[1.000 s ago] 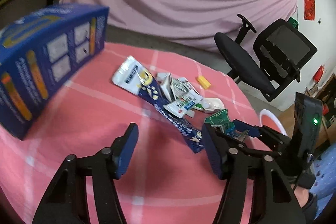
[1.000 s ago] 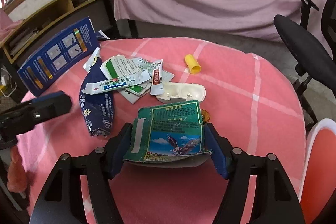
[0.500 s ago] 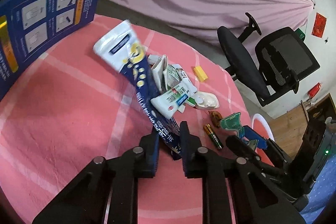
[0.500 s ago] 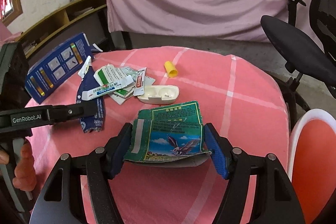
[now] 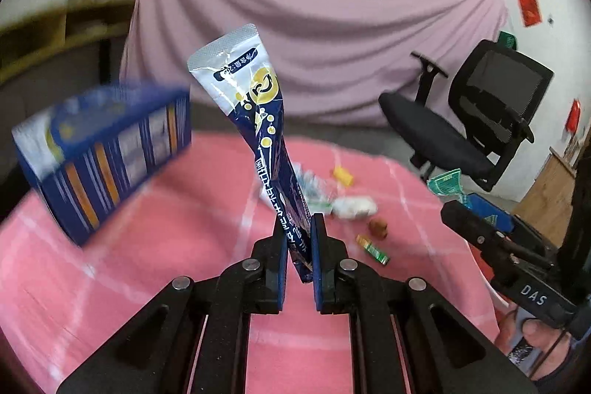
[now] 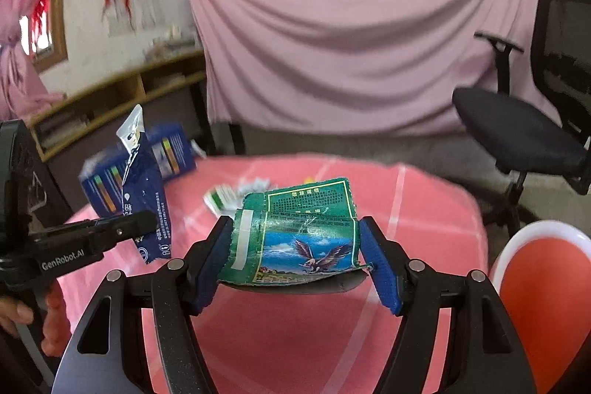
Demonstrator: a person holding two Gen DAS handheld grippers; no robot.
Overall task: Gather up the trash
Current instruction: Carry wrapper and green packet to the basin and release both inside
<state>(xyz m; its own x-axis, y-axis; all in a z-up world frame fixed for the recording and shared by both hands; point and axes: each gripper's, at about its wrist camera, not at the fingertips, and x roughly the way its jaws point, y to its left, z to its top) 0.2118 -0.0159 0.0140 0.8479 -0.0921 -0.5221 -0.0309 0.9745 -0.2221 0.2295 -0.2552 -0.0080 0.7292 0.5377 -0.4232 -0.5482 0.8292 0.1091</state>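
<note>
- Long blue-and-white wrapper [image 5: 271, 150]: narrow foil sachet, silver-white top with yellow emblem, dark blue twisted body with white print; upright at frame centre, lower end pinched between blue pads, clear of the tabletop.
- Green packet [image 6: 295, 231]: crumpled, torn-edged, eagle on blue sky under a green text panel; held flat, centre of the right wrist frame, bowed between blue pads.
- Loose litter [image 5: 354, 205]: blurred small scraps, right of centre on pink cloth.
</note>
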